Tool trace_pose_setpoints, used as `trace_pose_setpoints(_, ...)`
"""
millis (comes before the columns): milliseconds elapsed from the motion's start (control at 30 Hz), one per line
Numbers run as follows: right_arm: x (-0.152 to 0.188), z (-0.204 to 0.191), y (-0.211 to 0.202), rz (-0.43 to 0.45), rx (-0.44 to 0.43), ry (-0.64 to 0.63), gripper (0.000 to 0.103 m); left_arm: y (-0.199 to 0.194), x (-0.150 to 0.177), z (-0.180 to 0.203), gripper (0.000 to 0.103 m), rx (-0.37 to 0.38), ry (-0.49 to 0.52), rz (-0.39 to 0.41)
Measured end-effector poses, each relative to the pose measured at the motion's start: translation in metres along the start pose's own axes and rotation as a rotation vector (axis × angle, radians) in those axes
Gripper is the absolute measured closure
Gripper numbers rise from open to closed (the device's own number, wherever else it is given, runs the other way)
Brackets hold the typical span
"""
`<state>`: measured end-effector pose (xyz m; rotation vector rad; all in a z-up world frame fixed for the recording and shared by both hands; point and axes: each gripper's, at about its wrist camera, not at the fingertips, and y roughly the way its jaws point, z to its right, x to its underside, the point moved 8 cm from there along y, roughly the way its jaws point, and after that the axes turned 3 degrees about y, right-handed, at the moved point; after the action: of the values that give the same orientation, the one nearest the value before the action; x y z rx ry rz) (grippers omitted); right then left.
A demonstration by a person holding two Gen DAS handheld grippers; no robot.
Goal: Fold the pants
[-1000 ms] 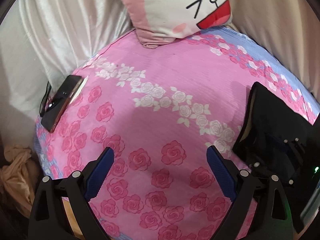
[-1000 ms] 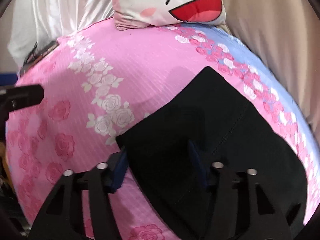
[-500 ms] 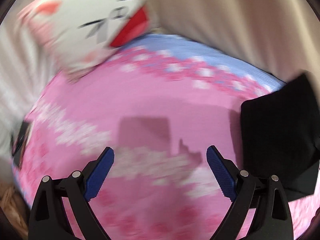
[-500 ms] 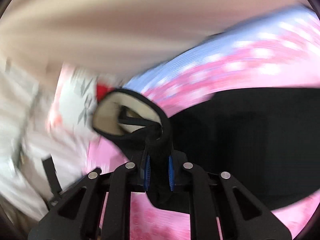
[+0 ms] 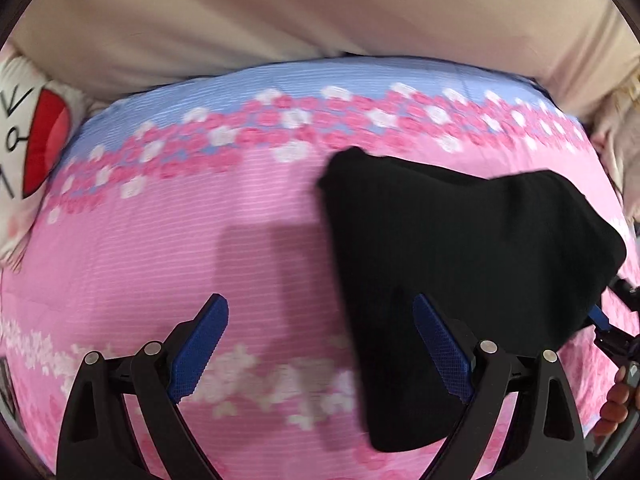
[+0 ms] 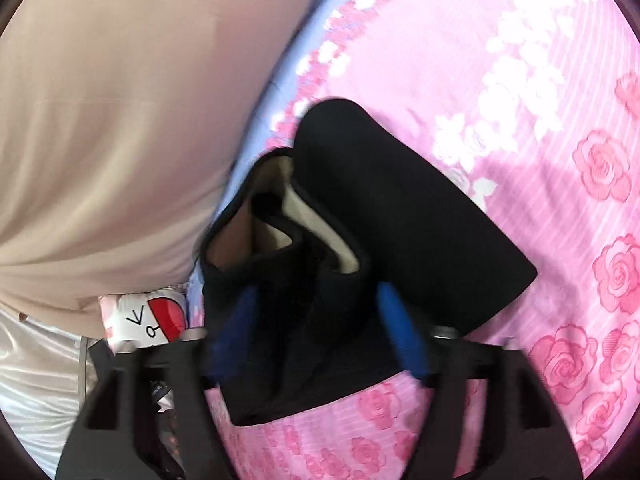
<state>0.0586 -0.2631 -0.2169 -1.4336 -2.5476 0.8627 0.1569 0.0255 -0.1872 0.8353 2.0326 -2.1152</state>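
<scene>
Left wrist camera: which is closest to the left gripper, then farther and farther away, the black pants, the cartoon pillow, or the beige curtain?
1. black pants: right by the left gripper, under its right finger.
2. cartoon pillow: far left edge.
3. beige curtain: behind the bed, farthest.

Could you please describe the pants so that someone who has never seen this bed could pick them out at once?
Find the bed's pink rose-print cover, bordered by a blue strip beside the beige curtain. On it lies a folded bundle, the pants. It is the only plain black thing there, unlike the white cartoon-face pillow.
</scene>
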Motion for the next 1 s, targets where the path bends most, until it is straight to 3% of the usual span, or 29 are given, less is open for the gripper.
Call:
trace_pose_setpoints(267, -0.017, 0.002, 0.002, 0.020, -0.068, 0.093, 0.014, 0.006, 0.002, 0.030, 0.012, -0.003, 0.054, -0.016)
trace_pose_setpoints(367, -0.014, -0.001, 0.022, -0.024, 0.013, 0.039, 0.016, 0.008, 0.005, 0.030, 0.011, -0.006, 0.057, -0.023)
trace_pose_setpoints(400, -0.012, -0.003, 0.027, -0.033, 0.041, 0.002, 0.023, 0.009, 0.007, 0.030, 0.012, -0.006, 0.055, -0.028)
trace_pose_setpoints(433, -0.009, -0.006, 0.031, -0.032, 0.076, -0.037, 0.051, 0.009, 0.008, 0.030, 0.012, -0.006, 0.054, -0.030)
trace_pose_setpoints(467, -0.007, -0.008, 0.035, -0.037, 0.100, -0.067, 0.073, 0.010, 0.009, 0.030, 0.012, -0.010, 0.053, -0.032)
trace_pose_setpoints(500, -0.008, -0.011, 0.033, -0.020, 0.102, -0.077, 0.086, 0.010, 0.010, 0.029, 0.012, -0.014, 0.053, -0.034)
trace_pose_setpoints(600, -0.019, -0.025, 0.002, 0.080, 0.049, -0.126, 0.088, 0.004, 0.010, 0.026, 0.012, -0.015, 0.056, -0.025)
trace_pose_setpoints(733, -0.033, 0.004, -0.036, 0.167, 0.053, -0.097, 0.088, -0.001, 0.010, 0.023, 0.012, -0.011, 0.051, -0.011)
trace_pose_setpoints(800, -0.032, 0.027, -0.027, 0.122, 0.109, -0.080, 0.087, 0.002, 0.013, 0.022, 0.012, -0.012, 0.044, -0.017)
trace_pose_setpoints(833, -0.027, 0.043, -0.012, 0.057, 0.145, -0.078, 0.086, 0.006, 0.016, 0.023, 0.012, -0.006, 0.039, -0.026)
trace_pose_setpoints(1000, -0.033, 0.041, -0.014, 0.057, 0.109, -0.040, 0.081, 0.012, 0.020, 0.025, 0.012, -0.012, 0.038, -0.041)
